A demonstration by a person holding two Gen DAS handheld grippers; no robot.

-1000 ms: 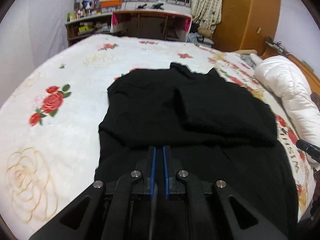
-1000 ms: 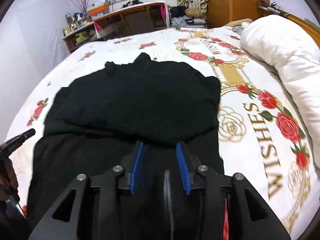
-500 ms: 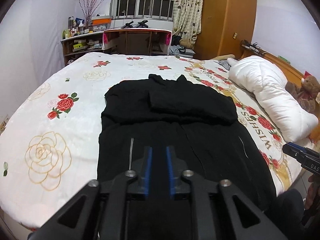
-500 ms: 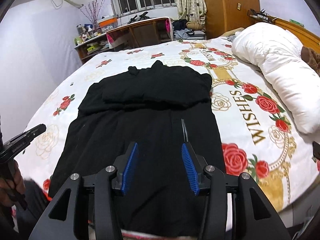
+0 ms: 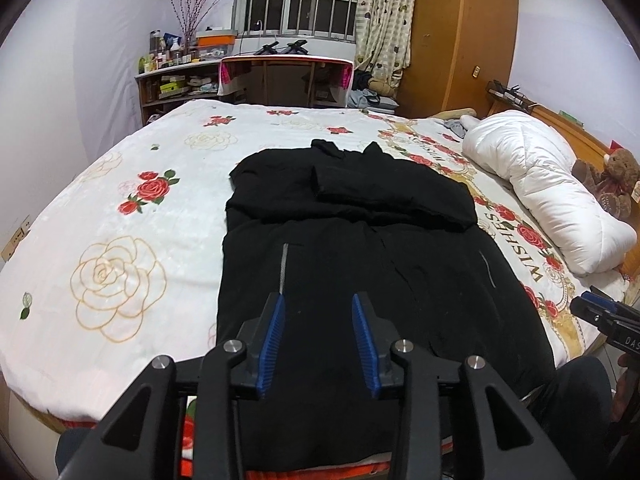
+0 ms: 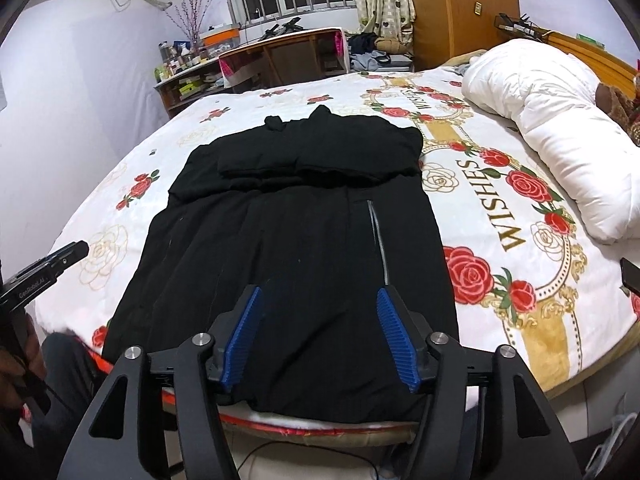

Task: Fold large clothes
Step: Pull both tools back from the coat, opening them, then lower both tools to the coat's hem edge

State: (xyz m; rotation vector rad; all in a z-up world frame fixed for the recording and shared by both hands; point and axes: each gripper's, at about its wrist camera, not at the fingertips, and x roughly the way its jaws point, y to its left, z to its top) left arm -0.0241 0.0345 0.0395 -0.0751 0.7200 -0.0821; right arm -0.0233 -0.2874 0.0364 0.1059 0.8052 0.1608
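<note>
As I look along my left gripper (image 5: pixel 318 336), its two blue-padded fingers (image 5: pixel 270 346) stand apart with nothing between them; its jaws have just been opening. Beyond them a black coat (image 5: pixel 360 264) lies flat on a bed covered by a white bedspread (image 5: pixel 120 240) printed with red roses. The coat's far part is doubled over into a thicker band across the chest, and its near hem reaches the bed's near edge, under my fingers. A silver pocket zip (image 5: pixel 284 268) shows on the coat just past my left-hand finger. At the right edge of this view I see the tip of my right gripper (image 5: pixel 604 316), apart from the coat. A rolled white duvet (image 5: pixel 536 188) lies along the right side of the bed, with a brown teddy bear (image 5: pixel 612 180) beside it. Behind the bed stand a desk (image 5: pixel 288 80), a wooden wardrobe (image 5: pixel 456 40) and a barred window (image 5: pixel 296 14).

Through the right wrist camera, the right gripper (image 6: pixel 320 336) is spread wider, also empty, its jaws having just been opening. It hovers over the near hem of the black coat (image 6: pixel 288 248). A second zip (image 6: pixel 380 240) runs toward my right-hand finger (image 6: pixel 396 340). My left gripper (image 6: pixel 44 272) shows at the left edge, held by a hand, off the coat's side. The word "WISHES" (image 6: pixel 492 204) is printed on the bedspread right of the coat.
</note>
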